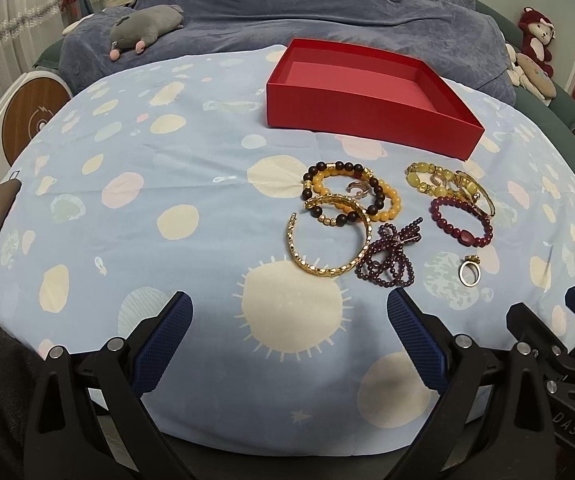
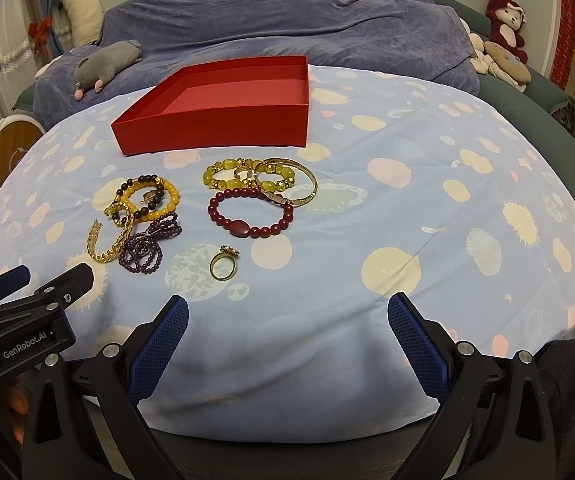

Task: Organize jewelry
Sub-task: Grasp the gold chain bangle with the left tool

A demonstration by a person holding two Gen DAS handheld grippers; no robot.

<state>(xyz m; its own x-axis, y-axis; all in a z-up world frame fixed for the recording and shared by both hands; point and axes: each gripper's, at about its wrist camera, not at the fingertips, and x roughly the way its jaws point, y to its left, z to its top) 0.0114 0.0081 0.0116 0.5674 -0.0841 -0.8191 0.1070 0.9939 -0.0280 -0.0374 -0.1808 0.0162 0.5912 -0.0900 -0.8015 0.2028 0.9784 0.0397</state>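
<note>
An empty red box (image 1: pixel 351 118) (image 2: pixel 215 124) stands at the back of the blue spotted cloth (image 1: pixel 147 200) (image 2: pixel 407 220). In front of it lie a gold cuff (image 1: pixel 319 266) (image 2: pixel 108 250), a dark and amber bead bracelet (image 1: pixel 379 200) (image 2: pixel 167 202), a purple bead strand (image 1: pixel 387 264) (image 2: pixel 143 254), a dark red bead bracelet (image 1: pixel 461 232) (image 2: pixel 247 230), yellow bead bracelets with a gold bangle (image 1: pixel 447 186) (image 2: pixel 271 182), and a gold ring (image 1: pixel 470 274) (image 2: pixel 223 266). My left gripper (image 1: pixel 289 308) and right gripper (image 2: pixel 287 312) hover open near the front edge, holding nothing.
A grey plush toy (image 1: pixel 147 28) (image 2: pixel 107 64) lies on the blue-grey blanket (image 1: pixel 327 8) behind the table. More plush toys (image 1: pixel 535 44) (image 2: pixel 503 24) sit at the back right. A round wooden-faced device (image 1: pixel 33 118) stands at the left.
</note>
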